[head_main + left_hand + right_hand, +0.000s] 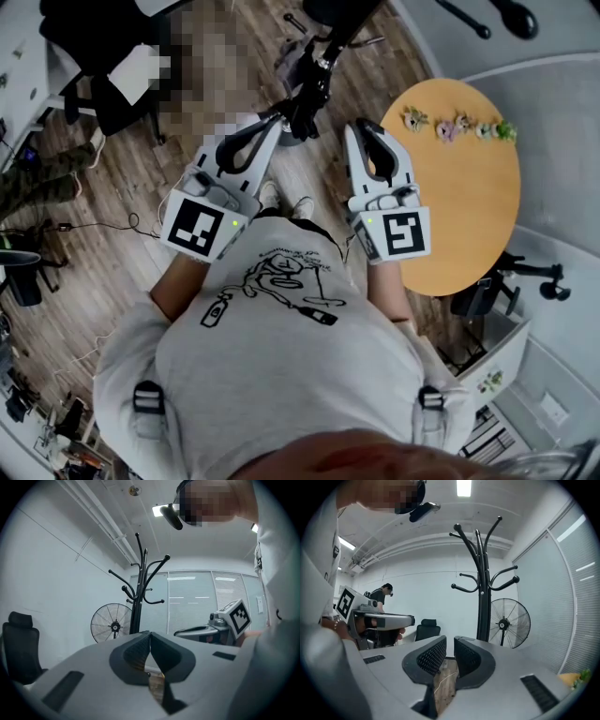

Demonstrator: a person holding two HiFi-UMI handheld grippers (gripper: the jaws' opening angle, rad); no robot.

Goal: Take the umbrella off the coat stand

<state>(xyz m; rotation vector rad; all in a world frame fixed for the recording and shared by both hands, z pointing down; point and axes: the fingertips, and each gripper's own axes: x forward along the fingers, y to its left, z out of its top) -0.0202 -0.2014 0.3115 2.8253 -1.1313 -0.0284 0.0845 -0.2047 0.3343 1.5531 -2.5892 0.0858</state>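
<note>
1. Well, I cannot make out the umbrella in any view. The coat stand [482, 583] it should hang on rises ahead of my right claw, a little to the right of its jaw line, with black curved hooks spreading from the top of the pole.
2. Seen from my left claw, the same stand is ahead and slightly to the left of the jaw line. In the head view its top lies beyond and between both claws, nearer the left one.
3. My left claw [149, 634] is pressed together. Its pads meet at the tips and nothing is pinched between them.
4. My right claw [450, 641] is slightly spread. There is a narrow gap between its ribbed pads, and only the wooden floor shows through it.
5. Both claws point roughly level, side by side in front of my chest, and are apart from the stand.
6. A standing fan [507, 623] is beyond the stand, to its right from my right claw and to its left from my left claw.
7. To the right of my right claw is a round wooden table [469, 216] with small flowers [459, 125] along its far edge.
8. A black office chair [18, 644] sits far to the left of my left claw.
</note>
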